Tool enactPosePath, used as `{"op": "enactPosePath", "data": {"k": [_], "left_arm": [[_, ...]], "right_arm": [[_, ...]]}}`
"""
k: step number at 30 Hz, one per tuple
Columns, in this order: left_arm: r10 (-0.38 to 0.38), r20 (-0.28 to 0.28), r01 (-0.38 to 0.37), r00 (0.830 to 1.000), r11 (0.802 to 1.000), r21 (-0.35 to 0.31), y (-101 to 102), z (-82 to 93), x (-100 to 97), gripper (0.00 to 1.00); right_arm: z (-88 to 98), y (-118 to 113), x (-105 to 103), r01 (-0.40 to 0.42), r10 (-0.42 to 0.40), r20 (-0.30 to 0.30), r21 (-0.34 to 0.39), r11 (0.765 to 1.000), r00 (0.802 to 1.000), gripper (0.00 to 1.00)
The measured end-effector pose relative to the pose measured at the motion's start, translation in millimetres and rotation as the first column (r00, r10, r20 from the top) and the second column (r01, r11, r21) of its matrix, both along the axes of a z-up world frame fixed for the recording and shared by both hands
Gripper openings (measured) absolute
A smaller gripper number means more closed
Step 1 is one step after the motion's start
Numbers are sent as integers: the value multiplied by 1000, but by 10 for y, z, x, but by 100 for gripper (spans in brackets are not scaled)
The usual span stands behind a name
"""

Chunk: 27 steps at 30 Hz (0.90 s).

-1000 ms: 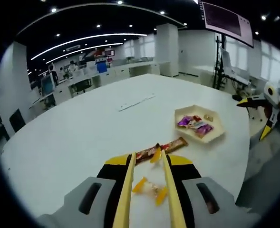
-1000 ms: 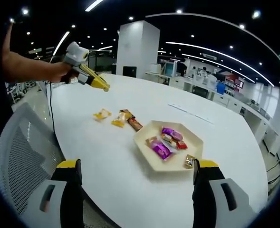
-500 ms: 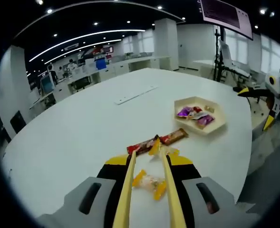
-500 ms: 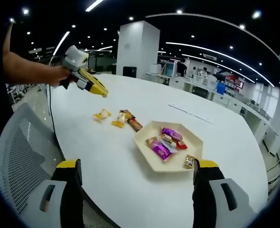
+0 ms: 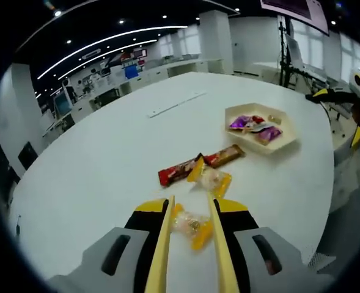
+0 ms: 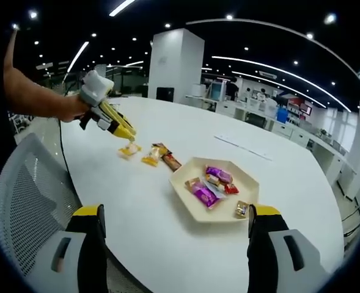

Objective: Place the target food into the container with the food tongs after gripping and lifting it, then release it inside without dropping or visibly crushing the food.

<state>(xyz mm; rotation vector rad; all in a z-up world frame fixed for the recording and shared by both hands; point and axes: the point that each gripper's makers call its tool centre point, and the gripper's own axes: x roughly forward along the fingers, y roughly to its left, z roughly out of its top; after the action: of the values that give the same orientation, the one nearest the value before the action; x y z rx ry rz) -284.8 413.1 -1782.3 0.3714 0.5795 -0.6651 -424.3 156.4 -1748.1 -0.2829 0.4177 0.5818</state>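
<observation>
Lowered since 1 s ago, left gripper [image 5: 189, 210] w/ tongs apart straddles candy [image 5: 191, 225]; not gripped yet, tray [image 5: 290, 141] awaits; right gripper [image 6: 175, 227] apart.

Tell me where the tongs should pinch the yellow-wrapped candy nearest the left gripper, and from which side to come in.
Pinch the plump clear middle of the yellow-wrapped candy, not its twisted yellow ends, which would likely slip or flatten. It lies flat on the table between the open tong tips of the left gripper, so come straight down from above, one tip on each long side. Close gently.
</observation>
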Motion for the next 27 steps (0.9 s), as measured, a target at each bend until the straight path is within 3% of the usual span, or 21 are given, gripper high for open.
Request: {"op": "enactPosePath", "data": {"k": [3,8,10,14,15,17,22,27], "left_arm": [[-12,-10,12,1000,1000,9,-31,-42,-21,26],[-82,-12,83,997,991,101,-29,-182,-150,26],[-71,-33,74,997,994,82,2,-216,-173,26],[-31,-60,36,998,996,76,121,-234,-173,26],[3,-58,4,998,993,118,250,-256,-143,26],[66,-79,-59,995,994,93,331,-250,-132,26],[100,-84,-95,991,994,62,302,-202,-74,26],[158,-139,-156,978,988,22,255,-239,-58,26]], "right_arm": [[4,1,-2,0,0,1,0,1000,1000,95],[11,-15,6,7,-7,7,-1,1000,1000,95],[14,-12,8,6,-6,10,1,1000,1000,95],[17,-8,5,4,-4,10,0,1000,1000,95],[12,-7,2,5,-5,6,0,1000,1000,95],[13,-10,8,6,-6,9,1,1000,1000,95],[3,-11,10,5,-5,7,-2,1000,1000,95],[4,-15,9,8,-8,6,-3,1000,1000,95]]}}
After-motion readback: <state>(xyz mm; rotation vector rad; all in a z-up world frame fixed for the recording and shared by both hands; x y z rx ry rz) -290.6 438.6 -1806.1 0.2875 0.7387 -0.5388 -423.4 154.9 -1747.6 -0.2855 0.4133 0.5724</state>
